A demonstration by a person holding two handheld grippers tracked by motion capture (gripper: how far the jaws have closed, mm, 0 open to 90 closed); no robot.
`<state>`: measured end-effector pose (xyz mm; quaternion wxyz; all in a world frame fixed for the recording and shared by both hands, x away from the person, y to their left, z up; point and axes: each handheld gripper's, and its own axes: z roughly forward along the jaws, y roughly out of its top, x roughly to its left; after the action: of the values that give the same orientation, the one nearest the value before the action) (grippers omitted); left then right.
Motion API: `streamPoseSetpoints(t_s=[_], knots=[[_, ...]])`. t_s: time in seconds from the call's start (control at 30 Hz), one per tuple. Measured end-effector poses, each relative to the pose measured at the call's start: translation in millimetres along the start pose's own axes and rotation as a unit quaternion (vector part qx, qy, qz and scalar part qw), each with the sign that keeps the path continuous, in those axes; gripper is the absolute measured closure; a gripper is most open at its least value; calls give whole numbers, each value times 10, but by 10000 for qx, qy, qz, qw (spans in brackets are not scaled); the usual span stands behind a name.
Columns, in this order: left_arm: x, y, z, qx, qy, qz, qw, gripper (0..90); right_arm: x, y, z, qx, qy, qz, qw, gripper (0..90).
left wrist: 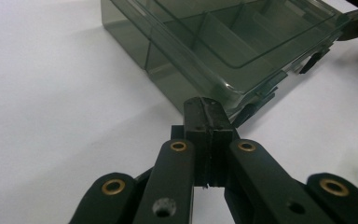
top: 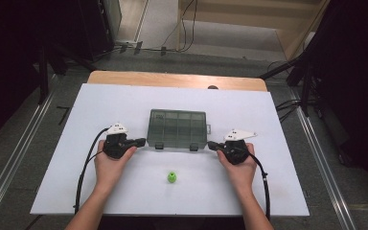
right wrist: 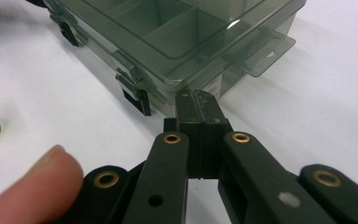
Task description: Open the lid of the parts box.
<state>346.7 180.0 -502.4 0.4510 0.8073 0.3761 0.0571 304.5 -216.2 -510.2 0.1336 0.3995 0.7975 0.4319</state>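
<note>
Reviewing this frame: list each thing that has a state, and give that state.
compartment box: lid closed, both front latches down, flat on the table.
left gripper: shut, empty, tip at the box's near left corner.
right gripper: shut, empty, tip at the box's near right corner.
green piece: loose on the table, untouched.

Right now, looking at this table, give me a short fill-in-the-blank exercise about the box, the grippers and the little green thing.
1. The lid of the smoky clear compartment box is ____.
2. The jaws of the left gripper and the right gripper are both ____.
3. The small cap lying nearer the person than the box is coloured ____.
4. The box rests on a ____ table top.

Missing words: closed; shut; green; white
</note>
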Motion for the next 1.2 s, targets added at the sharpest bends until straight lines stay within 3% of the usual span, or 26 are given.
streamPoseSetpoints(t_s=[0.6,1.03,1.2], knots=[[2,1,18,98,-91,-9,9999,888,9,-12,20,118,60,-81,9999,878],[7,6,-4,70,-156,7,9999,888,15,12,-20,-91,123,-31,9999,877],[-12,24,-25,-66,-221,-43,9997,888,12,35,-47,-227,207,-13,9995,878]])
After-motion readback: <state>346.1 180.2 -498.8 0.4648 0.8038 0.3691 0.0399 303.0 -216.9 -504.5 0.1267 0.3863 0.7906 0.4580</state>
